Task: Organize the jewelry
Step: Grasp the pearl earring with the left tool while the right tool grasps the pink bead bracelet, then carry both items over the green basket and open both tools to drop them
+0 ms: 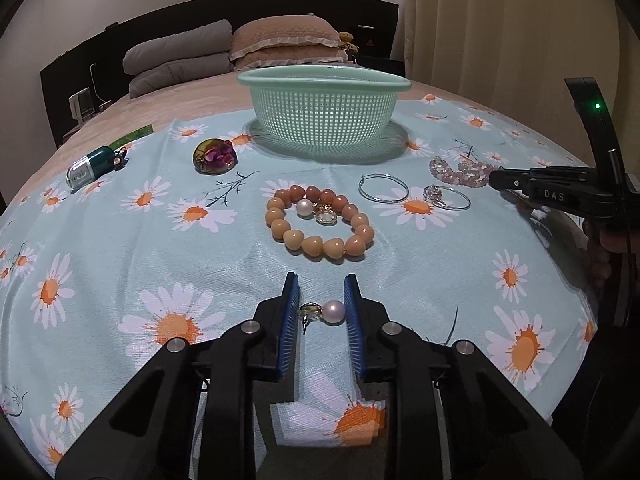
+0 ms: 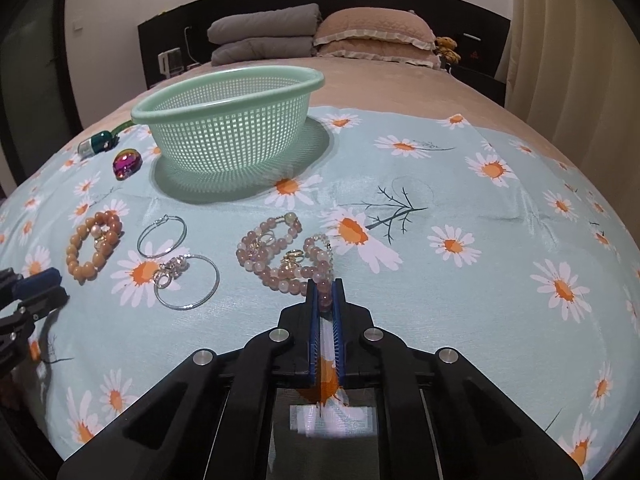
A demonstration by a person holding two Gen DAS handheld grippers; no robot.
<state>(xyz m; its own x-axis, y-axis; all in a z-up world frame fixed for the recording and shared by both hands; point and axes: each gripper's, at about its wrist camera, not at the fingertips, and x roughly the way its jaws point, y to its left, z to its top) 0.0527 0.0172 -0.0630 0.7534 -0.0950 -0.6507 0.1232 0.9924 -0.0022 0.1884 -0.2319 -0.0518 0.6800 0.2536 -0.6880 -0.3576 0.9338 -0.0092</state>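
On the daisy-print cloth (image 1: 100,240) over the bed, the left gripper (image 1: 322,312) stands partly open around a pearl earring (image 1: 326,312), whose pearl touches the right pad while the stud end meets the left. The right gripper (image 2: 325,298) is pinched closed on the pink bead necklace (image 2: 280,256). The green basket (image 1: 324,84) sits beyond the orange bead bracelet (image 1: 320,248) and two silver hoops (image 1: 384,188).
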